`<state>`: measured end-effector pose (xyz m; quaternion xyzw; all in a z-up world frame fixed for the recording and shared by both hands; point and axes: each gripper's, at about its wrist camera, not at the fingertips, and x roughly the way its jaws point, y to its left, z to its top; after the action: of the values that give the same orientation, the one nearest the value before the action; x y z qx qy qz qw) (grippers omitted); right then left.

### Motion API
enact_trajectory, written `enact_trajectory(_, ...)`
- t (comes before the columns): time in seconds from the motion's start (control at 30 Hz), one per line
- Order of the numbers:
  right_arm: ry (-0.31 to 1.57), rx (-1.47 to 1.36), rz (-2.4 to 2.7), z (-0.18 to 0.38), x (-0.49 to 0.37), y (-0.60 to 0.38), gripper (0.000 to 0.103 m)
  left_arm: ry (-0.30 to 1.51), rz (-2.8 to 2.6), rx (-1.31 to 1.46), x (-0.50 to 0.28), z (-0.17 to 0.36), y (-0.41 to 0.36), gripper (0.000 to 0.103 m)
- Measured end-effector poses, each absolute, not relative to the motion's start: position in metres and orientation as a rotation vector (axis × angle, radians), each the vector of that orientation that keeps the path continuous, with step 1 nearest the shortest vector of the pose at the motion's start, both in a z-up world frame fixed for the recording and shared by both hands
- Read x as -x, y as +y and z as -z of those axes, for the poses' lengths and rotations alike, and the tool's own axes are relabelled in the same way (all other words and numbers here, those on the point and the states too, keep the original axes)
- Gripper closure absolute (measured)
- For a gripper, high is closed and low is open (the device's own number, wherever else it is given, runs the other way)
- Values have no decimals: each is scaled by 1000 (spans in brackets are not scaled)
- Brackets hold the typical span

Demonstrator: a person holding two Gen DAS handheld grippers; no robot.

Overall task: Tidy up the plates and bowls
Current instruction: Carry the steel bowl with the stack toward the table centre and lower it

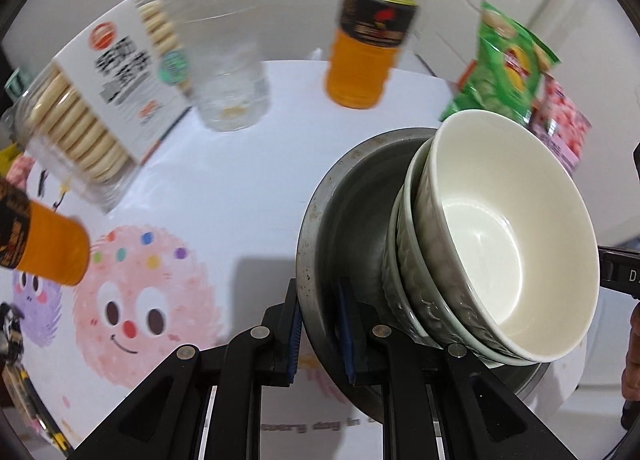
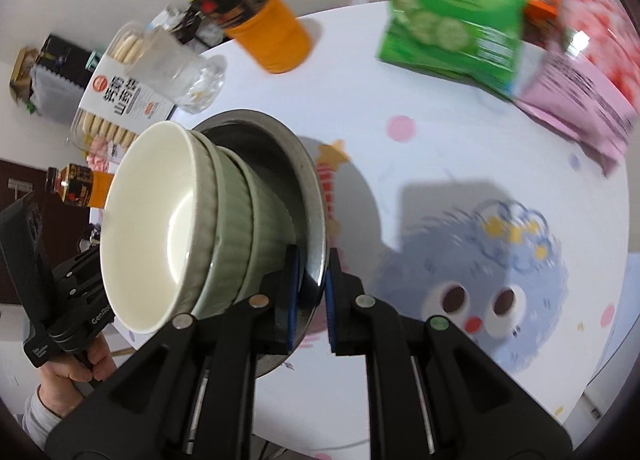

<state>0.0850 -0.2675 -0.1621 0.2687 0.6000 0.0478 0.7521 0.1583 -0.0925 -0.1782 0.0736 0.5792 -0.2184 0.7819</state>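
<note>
Steel pan (image 1: 340, 196), round and shallow, carried above the table (image 1: 224, 188) with both tools at once — item holds a nest of bowls: a white bowl (image 1: 508, 228) on top, two green bowls (image 1: 404, 280) beneath it, the whole stack leaning in both views. Left gripper (image 1: 320, 332): jaws narrow, blue pads clamped on the pan's rim, one pad outside the wall and one inside. Right gripper (image 2: 312, 300): same arrangement on what appears to be the opposite rim, jaws nearly closed on the thin steel. Both tools point steeply down at the pan. Left tool's handle and the hand (image 2: 76, 368) around it show at the lower left of the right view, with a grey sleeve below. Surroundings on the printed cloth: two juice bottles, nearer one (image 1: 368, 32) at the far side; a glass (image 1: 232, 92); a biscuit pack (image 1: 100, 100); a green chip bag (image 1: 504, 64); a pink pack (image 2: 592, 72). Handling note, as judgement: the stack is loose inside the pan, so the two hands should travel together and level, neither rim rising ahead of the other, or the bowls may slide toward the low side. Grip is on thin smooth metal — pressure should hold until the pan's base sits flat. A free patch well apart from bottles and glass looks the safest landing.
</note>
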Motion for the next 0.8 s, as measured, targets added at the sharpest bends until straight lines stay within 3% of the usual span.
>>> enact_trajectory(0.8, 1320, -586, -55, 193, -74, -269, 89, 1258, 469, -177, -139, 196, -78, 87)
